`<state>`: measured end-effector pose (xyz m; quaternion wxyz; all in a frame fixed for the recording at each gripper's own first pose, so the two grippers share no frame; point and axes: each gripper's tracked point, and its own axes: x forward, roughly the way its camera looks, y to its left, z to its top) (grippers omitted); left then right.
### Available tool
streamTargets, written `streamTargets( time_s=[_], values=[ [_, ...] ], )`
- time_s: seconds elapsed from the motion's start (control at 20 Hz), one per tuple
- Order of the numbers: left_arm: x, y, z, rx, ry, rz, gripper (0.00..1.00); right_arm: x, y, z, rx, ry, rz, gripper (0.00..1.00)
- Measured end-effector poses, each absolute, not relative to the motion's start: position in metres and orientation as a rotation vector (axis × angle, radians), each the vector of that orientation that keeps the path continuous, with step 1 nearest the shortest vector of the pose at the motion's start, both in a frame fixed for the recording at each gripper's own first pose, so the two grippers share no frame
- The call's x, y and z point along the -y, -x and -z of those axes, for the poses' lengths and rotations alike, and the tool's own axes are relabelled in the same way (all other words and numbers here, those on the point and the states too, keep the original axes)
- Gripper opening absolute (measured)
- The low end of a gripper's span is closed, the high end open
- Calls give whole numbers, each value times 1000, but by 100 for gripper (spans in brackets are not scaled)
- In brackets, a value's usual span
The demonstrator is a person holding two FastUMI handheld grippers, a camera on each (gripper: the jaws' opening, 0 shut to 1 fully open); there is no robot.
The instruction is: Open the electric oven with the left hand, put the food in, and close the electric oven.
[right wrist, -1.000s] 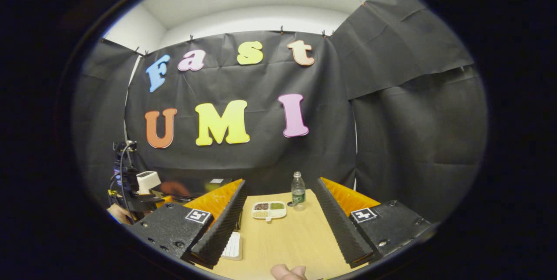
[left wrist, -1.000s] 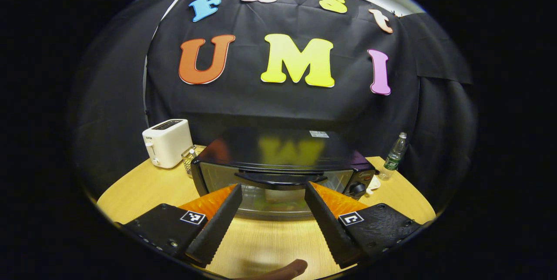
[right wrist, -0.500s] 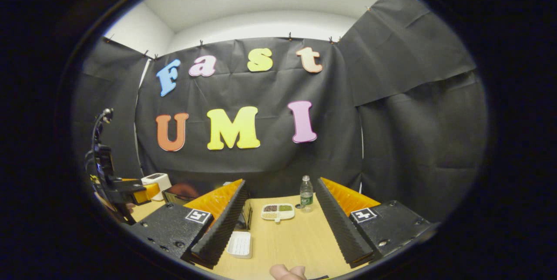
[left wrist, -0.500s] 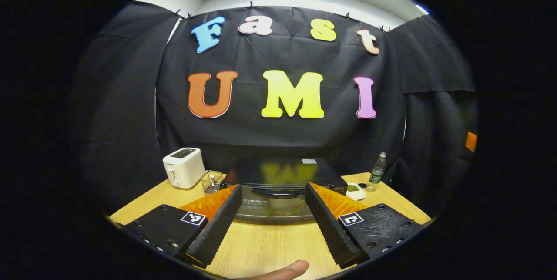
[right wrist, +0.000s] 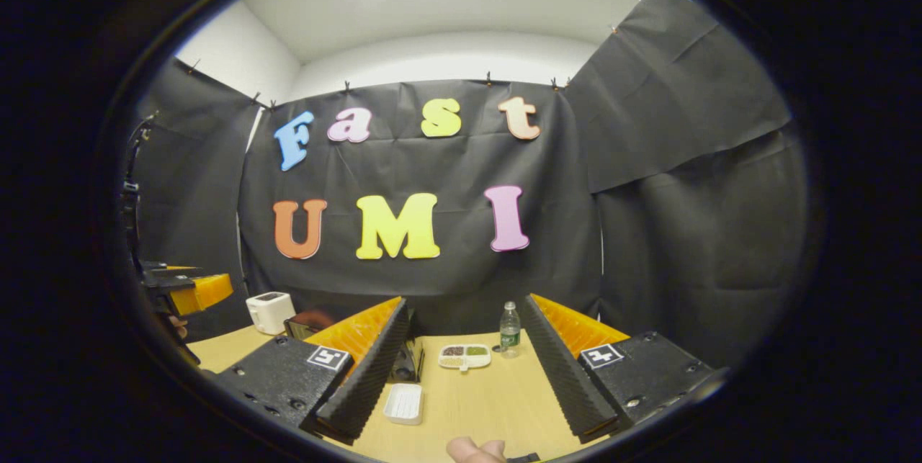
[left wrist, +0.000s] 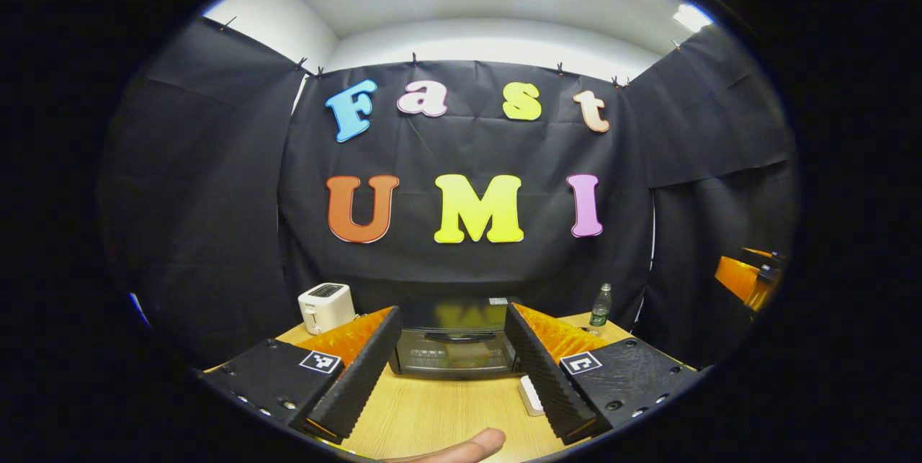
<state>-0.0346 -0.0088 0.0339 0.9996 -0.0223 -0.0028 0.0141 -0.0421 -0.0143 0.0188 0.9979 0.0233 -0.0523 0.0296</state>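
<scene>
The black electric oven (left wrist: 454,345) stands at the middle back of the wooden table (left wrist: 439,416), its glass door shut and the handle across the top of the door. My left gripper (left wrist: 452,309) hangs open well in front of it, nothing between its fingers. What is inside the oven is too small to tell. My right gripper (right wrist: 464,301) is open and holds nothing, over the table's right part. A small white tray (right wrist: 405,403) lies empty near its left finger. The oven's right side (right wrist: 408,361) peeks out behind that finger.
A white toaster (left wrist: 325,307) stands left of the oven, a water bottle (left wrist: 600,307) to its right. A divided dish (right wrist: 464,356) with grains sits by the bottle (right wrist: 509,330). A thumb (left wrist: 461,446) shows at the bottom edge. The other gripper (right wrist: 184,289) hangs at far left.
Both grippers have drawn back from the oven and tilted up; the oven now looks small and far off. The oven door stays shut. Both grippers stayed open.
</scene>
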Motion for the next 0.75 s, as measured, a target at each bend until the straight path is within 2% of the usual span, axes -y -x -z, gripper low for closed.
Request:
streamTargets(
  time_s=[0.05, 0.3, 0.75],
  values=[
    [9, 42, -30, 7, 43, -30, 95, 13, 45, -16, 105, -46, -70, 100],
    [13, 65, -15, 4, 37, -31, 95, 20, 39, 3, 75, -37, -79, 98],
    [28, 58, -7, -13, 23, 11, 95, 21, 26, 6, 64, -47, -98, 99]
  ],
)
